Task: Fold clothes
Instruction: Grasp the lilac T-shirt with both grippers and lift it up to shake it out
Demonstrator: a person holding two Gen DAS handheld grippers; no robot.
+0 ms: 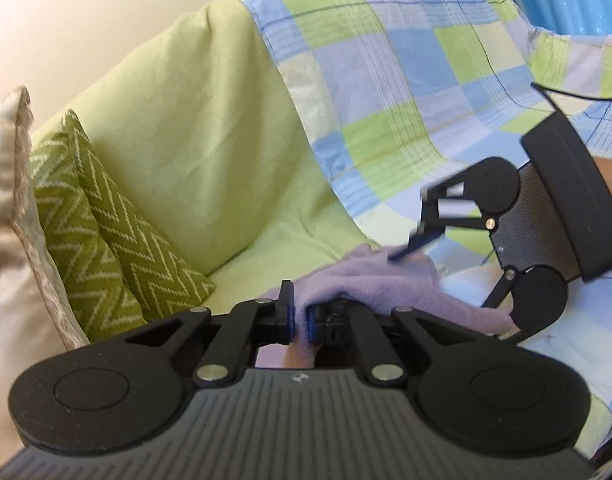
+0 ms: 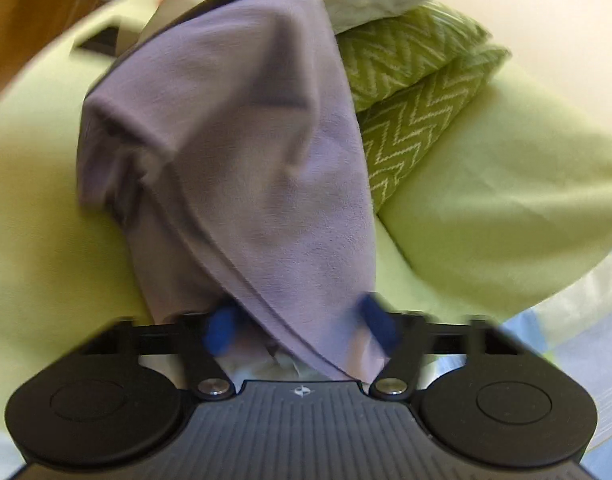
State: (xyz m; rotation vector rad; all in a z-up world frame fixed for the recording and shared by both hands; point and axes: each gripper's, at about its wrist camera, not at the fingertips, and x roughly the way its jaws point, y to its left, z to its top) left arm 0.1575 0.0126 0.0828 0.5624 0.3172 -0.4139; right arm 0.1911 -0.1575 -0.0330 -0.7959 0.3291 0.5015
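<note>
The left gripper's (image 1: 301, 316) fingers (image 1: 286, 300) are nearly together, pinching a fold of the lilac garment (image 1: 382, 284). The right gripper's (image 2: 301, 324) blue-tipped fingers (image 2: 221, 326) stand well apart, with the garment's (image 2: 241, 152) edge running between them; whether they touch it is unclear through blur. The garment hangs between the two grippers above a sofa (image 1: 193, 128) under a light-green cover, beside two green zigzag cushions (image 2: 410, 92) and a checked blanket (image 1: 406, 80).
</note>
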